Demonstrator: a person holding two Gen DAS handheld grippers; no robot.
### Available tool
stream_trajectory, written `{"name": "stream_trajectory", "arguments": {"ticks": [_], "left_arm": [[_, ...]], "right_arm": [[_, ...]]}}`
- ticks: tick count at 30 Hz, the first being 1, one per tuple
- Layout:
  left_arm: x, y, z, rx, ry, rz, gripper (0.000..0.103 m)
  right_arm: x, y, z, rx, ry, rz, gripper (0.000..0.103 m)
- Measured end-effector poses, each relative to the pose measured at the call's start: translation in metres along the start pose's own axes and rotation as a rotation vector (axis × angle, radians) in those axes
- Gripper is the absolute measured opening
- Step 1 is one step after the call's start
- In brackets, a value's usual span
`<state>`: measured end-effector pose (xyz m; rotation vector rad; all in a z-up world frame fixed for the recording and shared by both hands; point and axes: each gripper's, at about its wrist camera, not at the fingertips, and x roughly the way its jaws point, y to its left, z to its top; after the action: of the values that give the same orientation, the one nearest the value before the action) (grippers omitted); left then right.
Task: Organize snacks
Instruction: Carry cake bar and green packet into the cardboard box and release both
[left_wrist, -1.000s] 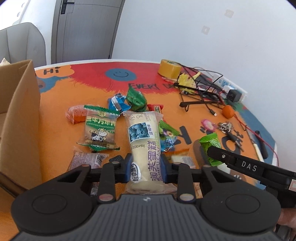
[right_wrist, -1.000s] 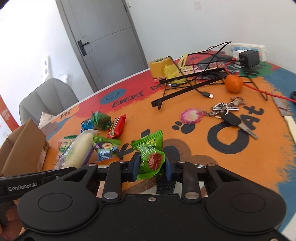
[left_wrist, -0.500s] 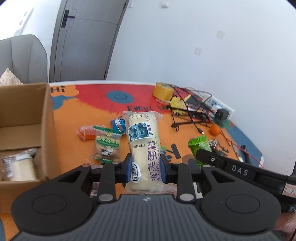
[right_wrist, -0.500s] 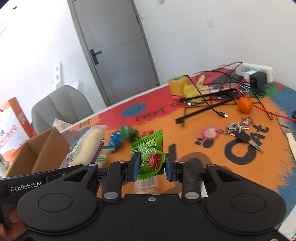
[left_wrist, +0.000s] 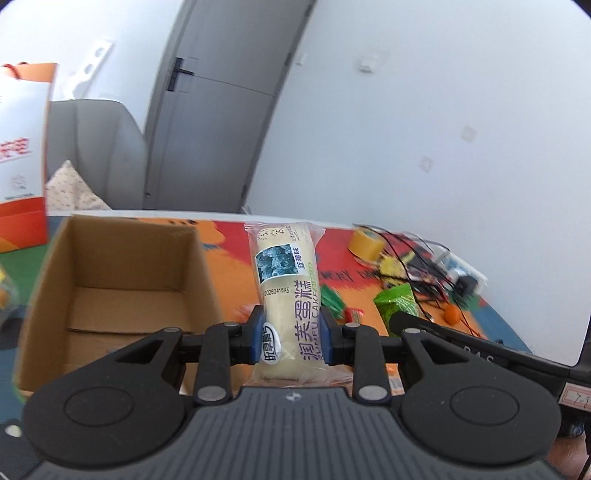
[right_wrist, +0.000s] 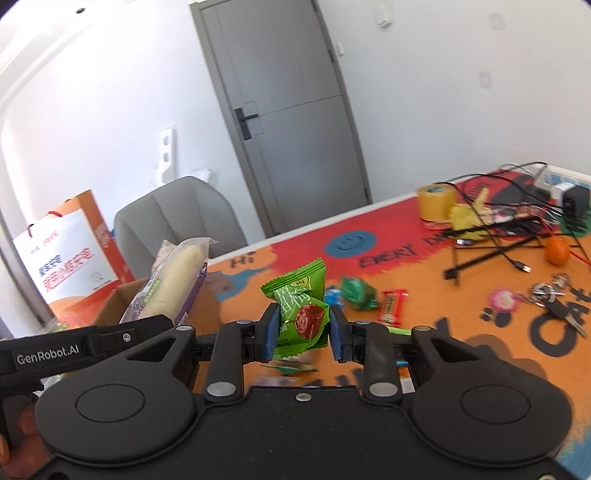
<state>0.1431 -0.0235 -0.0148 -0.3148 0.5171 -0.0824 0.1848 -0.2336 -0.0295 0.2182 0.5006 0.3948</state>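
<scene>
The left gripper is clamped on the lower part of a long pale cake roll in clear wrap, and the roll's long axis runs straight forward along the fingers, its far end sticking up and away from the jaws. The right gripper pinches a small green plum packet, which stands upright between the blue pads. What the coming move seems to turn on is the cardboard box: in the left wrist view it sits open-topped just left of the held roll and a little below it — so the left hand is the nearer one, and a short swing to the left should bring the roll over the opening. From the right wrist view only a corner of that box shows, beyond the left gripper and its roll, so the right hand has to cross farther. The roll probably fits best laid along the box's longer side. Loose snacks — a green candy and a red bar among them — lie on the orange table mat ahead of the right gripper.
</scene>
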Motion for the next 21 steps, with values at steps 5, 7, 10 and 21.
{"name": "stream_trajectory", "arguments": {"ticks": [5, 7, 10, 21], "left_arm": [[-0.010, 0.019, 0.007, -0.029, -0.027, 0.035, 0.029], [-0.013, 0.025, 0.009, -0.038, -0.034, 0.047, 0.029], [-0.017, 0.035, 0.011, -0.053, -0.042, 0.065, 0.029], [-0.030, 0.069, 0.013, -0.097, -0.055, 0.145, 0.029]], "right_arm": [[0.002, 0.022, 0.003, -0.020, -0.007, 0.036, 0.029], [0.004, 0.028, 0.005, -0.028, -0.008, 0.051, 0.029], [0.005, 0.038, 0.007, -0.038, -0.012, 0.070, 0.029], [0.016, 0.068, 0.007, -0.067, 0.004, 0.137, 0.029]]}}
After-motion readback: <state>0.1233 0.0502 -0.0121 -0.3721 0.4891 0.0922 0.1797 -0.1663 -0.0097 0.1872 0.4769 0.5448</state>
